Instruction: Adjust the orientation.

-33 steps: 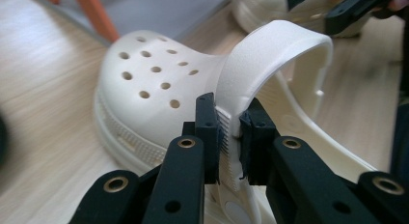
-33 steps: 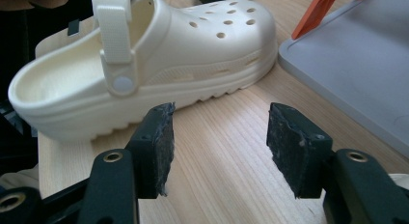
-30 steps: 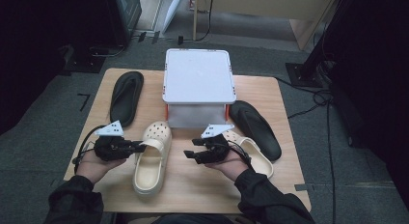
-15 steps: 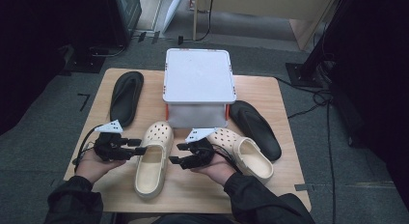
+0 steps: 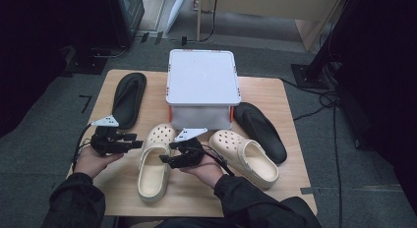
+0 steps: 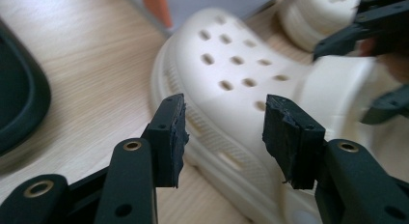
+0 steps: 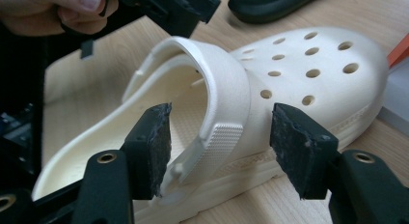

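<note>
Cream foam clog, left one [image 5: 153, 161], lies toe-far on the near-left part of the table, between both grippers. Since a second ago the right gripper [image 5: 169, 155] has crossed leftward, away from the right clog [image 5: 244, 156], and now sits at the left clog's right flank; its jaws stand apart, straddling the raised heel strap [image 7: 219, 103], pads not pressing. The left gripper [image 5: 134, 140] has edged closer to the clog's left side; its jaws have just been opening and now stand wide, the clog's side showing through the gap but not pinched. The right clog lies uncovered, where earlier the right hand hid most of it.

Surface: pale wood-grain table [image 5: 290, 120], square-ish, rounded corners. Room: grey carpet floor [image 5: 44, 139], cables trailing, dark stands and furniture at the far edges.

Count: two cream clogs; two black slippers, one far-left [image 5: 129, 98], one right beside the box [image 5: 260, 132]; one white lidded box [image 5: 202, 88] with orange clips, centre-far; two grippers.
</note>
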A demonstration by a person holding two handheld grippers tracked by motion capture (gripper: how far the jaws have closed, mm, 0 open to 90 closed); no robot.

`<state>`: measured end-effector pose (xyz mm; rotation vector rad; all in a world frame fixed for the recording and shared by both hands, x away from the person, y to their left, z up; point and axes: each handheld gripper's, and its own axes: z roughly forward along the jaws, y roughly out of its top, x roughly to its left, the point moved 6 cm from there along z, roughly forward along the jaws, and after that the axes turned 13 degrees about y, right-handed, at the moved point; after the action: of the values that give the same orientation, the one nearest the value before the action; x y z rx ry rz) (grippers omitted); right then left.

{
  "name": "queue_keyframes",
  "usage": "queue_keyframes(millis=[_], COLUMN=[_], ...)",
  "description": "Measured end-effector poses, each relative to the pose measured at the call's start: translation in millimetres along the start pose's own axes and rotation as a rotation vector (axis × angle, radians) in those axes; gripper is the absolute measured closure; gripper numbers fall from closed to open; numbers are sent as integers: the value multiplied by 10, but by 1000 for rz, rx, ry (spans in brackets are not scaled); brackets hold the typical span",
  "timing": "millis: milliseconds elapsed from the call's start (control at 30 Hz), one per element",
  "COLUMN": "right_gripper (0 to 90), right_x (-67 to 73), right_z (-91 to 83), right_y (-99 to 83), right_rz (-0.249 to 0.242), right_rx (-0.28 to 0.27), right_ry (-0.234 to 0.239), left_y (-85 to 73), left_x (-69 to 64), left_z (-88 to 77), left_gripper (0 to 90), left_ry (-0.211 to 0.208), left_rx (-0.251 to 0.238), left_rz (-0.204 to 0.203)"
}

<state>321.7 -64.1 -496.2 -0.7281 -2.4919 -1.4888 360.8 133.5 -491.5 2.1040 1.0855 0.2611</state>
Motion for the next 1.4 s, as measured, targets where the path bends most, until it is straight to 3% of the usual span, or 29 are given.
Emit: queue_keyframes(millis=[133, 233, 367, 433, 500, 633, 767, 867, 1033, 1200, 1400], right_gripper=[382, 399, 518, 547, 635, 640, 548, 583, 719, 759, 772], right_x=[-44, -67, -39, -34, -22, -36, -64, -86, -80, -91, -102], right_z=[61, 61, 4, -9, -61, -76, -23, -19, -124, -188, -247], right_y=[-13, -12, -7, -8, -9, -11, -24, -34, -46, -51, -64], right_rz=[-2, 18, 33, 32, 24, 26, 23, 35, 74, 65, 53], right_rx=[10, 3, 13, 14, 11, -2, -18, -19, -32, -29, -24], right_ry=[-44, -45, -33, -35, -51, -59, -84, -84, -90, -117, -141], left_y=[0, -10, -18, -18, -20, -14, -17, -19, -6, 42, 116], left_x=[22, 0, -53, -49, -32, -26, -53, -62, -45, -41, -73], left_z=[82, 120, 130, 120, 110, 109, 137, 143, 119, 82, 57], left_gripper=[510, 510, 513, 513, 512, 513, 513, 512, 511, 512, 504], left_ry=[-5, -23, -38, -38, -33, -37, -41, -41, -37, -38, -42], left_rx=[16, 36, 44, 43, 42, 33, 44, 50, 31, -15, -37], left_rz=[1, 5, 34, 28, 27, 12, 23, 27, 20, 8, 15])
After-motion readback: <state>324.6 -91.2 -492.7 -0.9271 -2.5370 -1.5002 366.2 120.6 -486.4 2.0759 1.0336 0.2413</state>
